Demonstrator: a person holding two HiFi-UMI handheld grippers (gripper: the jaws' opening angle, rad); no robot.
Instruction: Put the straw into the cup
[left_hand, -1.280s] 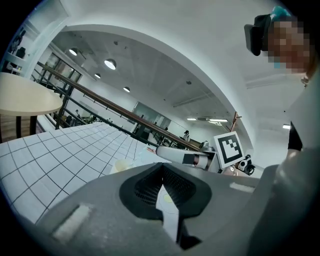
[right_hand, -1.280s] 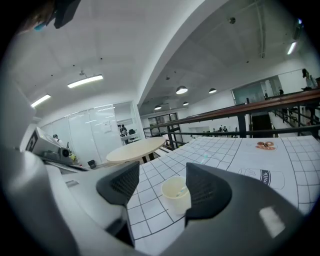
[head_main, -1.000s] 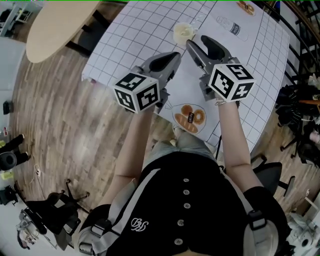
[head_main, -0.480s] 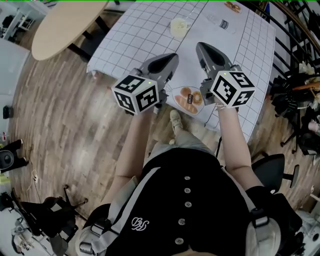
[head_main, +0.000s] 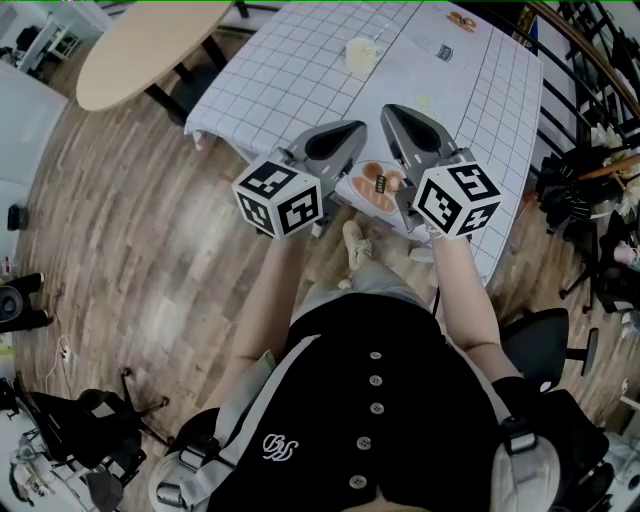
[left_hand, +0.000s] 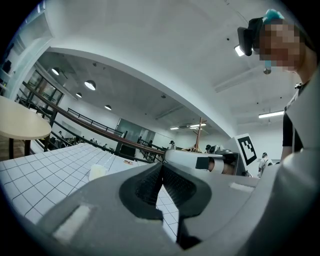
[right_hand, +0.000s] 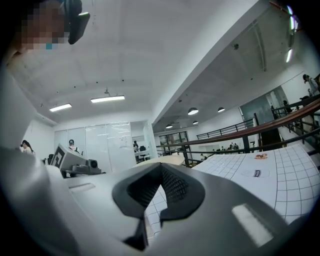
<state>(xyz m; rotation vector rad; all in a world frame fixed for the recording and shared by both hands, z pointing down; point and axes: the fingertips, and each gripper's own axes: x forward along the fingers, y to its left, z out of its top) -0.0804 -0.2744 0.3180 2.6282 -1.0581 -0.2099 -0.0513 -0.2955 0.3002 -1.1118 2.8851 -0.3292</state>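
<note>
In the head view the worktop (head_main: 280, 70), under a white gridded cloth, stretched away from the person. The cup (head_main: 360, 55) stood toward its far side, well apart from both claws and almost straight ahead of them. The left claw (head_main: 357, 128) and the right claw (head_main: 389, 108) were held side by side over the near edge, above a plate of pastries (head_main: 377, 184). Both pointed roughly level toward the cup, neither clearly the nearer. The straw was too small to pick out there. A thin pale line at the cup's rim may have been it, so its long axis could not be read.

In the left gripper view the left claw (left_hand: 161, 167) was fully closed, ribbed pads meeting with nothing between them. The cup (left_hand: 98, 172) sat low on the cloth, left of the claw's line.

In the right gripper view the right claw (right_hand: 161, 168) was likewise pressed together and empty. The cup did not show, only the cloth running off to the right.
</note>
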